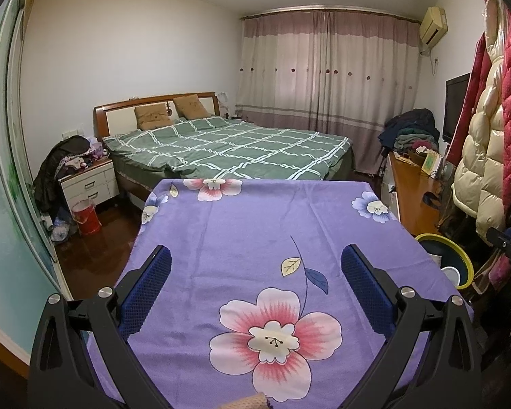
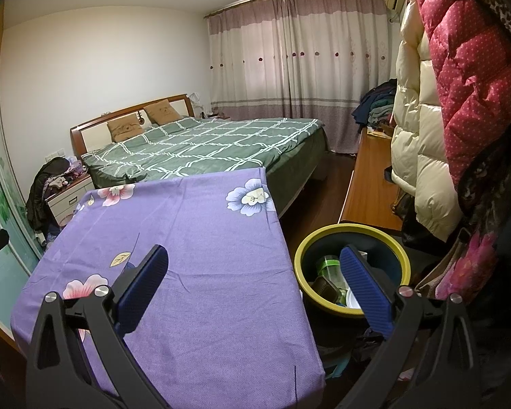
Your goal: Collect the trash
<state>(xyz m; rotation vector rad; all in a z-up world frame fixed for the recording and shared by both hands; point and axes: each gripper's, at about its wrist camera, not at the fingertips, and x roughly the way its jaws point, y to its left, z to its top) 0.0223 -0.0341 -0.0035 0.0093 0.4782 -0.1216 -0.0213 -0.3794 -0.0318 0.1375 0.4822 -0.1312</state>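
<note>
The left gripper hangs over the purple flowered table, fingers spread wide with only cloth between them. The right gripper is spread wide and empty too — its left finger over the table's edge, its right finger above the yellow-rimmed trash bin, which holds a green bottle and other trash beside the table.

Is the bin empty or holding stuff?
Holding stuff: the bin has a green-lidded container, a dark tray and something white inside.
</note>
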